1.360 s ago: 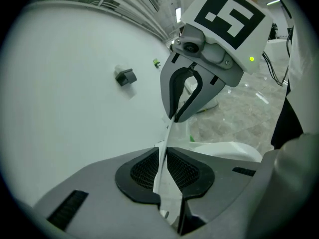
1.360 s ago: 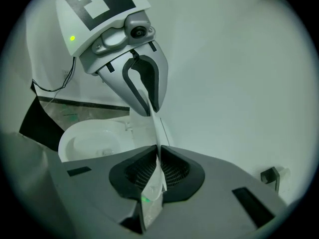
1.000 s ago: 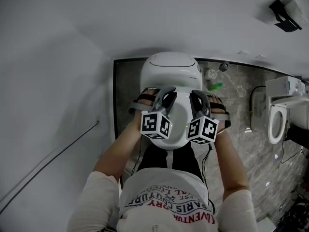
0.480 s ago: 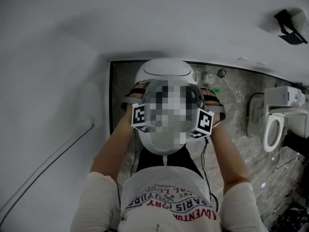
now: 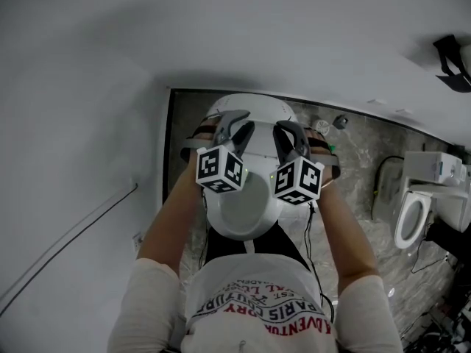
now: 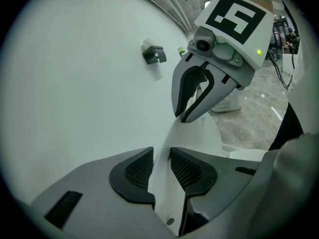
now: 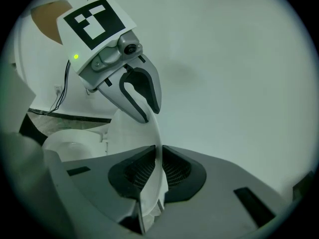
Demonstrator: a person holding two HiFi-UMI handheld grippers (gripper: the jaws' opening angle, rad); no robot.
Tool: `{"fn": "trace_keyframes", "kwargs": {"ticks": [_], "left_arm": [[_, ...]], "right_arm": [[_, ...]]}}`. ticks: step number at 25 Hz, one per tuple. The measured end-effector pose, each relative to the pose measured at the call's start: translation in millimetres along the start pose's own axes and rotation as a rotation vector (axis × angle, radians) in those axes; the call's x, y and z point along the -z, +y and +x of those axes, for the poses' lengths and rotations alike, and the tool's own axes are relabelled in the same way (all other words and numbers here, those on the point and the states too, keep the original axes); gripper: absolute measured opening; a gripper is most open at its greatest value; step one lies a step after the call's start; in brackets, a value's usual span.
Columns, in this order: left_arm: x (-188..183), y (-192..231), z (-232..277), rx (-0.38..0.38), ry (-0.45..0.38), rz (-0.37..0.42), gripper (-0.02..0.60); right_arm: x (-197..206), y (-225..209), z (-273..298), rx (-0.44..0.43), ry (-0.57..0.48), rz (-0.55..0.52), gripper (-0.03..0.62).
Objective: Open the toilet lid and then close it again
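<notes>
The toilet lid (image 7: 132,131) is raised off the seat (image 7: 67,147) and stands up on edge, tilted, above the toilet (image 5: 246,101), with a gripper on each of its side edges.

The right gripper (image 7: 158,168) is clamped on the lid's right edge. Its two dark ribbed pads lie close together with the thin white rim pinched between them.

The left gripper (image 6: 160,166) sits on the opposite edge. Its jaws have just been opening, and the lid's thicker white edge fills the space between its pads. No gap shows on either side of it, so the pads appear to lie against the plastic.

Each gripper view shows the other gripper across the lid, its curved grey fingers over the far rim and its marker cube above.

In the head view both grippers reach over the toilet from the near side. Bare forearms (image 5: 176,219) run back from them on either side of the bowl to a light printed shirt (image 5: 257,300).

Grey marbled floor (image 5: 353,190) lies around the toilet and a pale wall (image 5: 221,28) rises behind it. A second toilet (image 5: 412,215) stands well off to its right, and a dark bracket (image 5: 452,54) is fixed to the wall above that side.
</notes>
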State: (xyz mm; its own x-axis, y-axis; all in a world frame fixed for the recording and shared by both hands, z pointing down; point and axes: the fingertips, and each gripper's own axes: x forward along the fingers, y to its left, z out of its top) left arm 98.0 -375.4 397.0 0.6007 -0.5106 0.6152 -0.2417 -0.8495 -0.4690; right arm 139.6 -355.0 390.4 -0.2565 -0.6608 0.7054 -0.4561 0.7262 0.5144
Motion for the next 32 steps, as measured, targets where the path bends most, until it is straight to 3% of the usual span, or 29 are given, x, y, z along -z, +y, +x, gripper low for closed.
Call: {"fn": "trace_keyframes", "kwargs": {"ticks": [8,14,17,19,25,27,30,32], "left_arm": [[2,7,6,0.025,0.05,-0.009,0.107],[-7,8,-7,-0.034,0.116,0.093,0.127],[-15,12,-22,-0.057,0.101,0.07,0.15],[-27,17,-38,-0.107,0.042,0.027,0.15],[-56,34,-92,-0.206,-0.122,-0.241,0.149],[-58,29,-117,-0.206,-0.175,-0.407,0.146],[-61,18,-153,-0.19,-0.292,-0.7,0.079],[-61,16,-176,-0.203,-0.36,-0.839,0.031]], "right_arm": [[1,-7,6,-0.05,-0.022,0.048,0.031],[1,-4,-3,-0.04,-0.021,0.073,0.032],[-4,-3,-15,-0.025,-0.032,0.13,0.033],[-13,-11,-32,0.028,-0.074,0.186,0.032],[-36,-33,-98,0.139,-0.181,0.365,0.032],[-43,-32,-125,0.159,-0.22,0.446,0.031],[-52,-26,-162,0.176,-0.269,0.596,0.031],[-56,-22,-180,0.199,-0.287,0.661,0.031]]}}
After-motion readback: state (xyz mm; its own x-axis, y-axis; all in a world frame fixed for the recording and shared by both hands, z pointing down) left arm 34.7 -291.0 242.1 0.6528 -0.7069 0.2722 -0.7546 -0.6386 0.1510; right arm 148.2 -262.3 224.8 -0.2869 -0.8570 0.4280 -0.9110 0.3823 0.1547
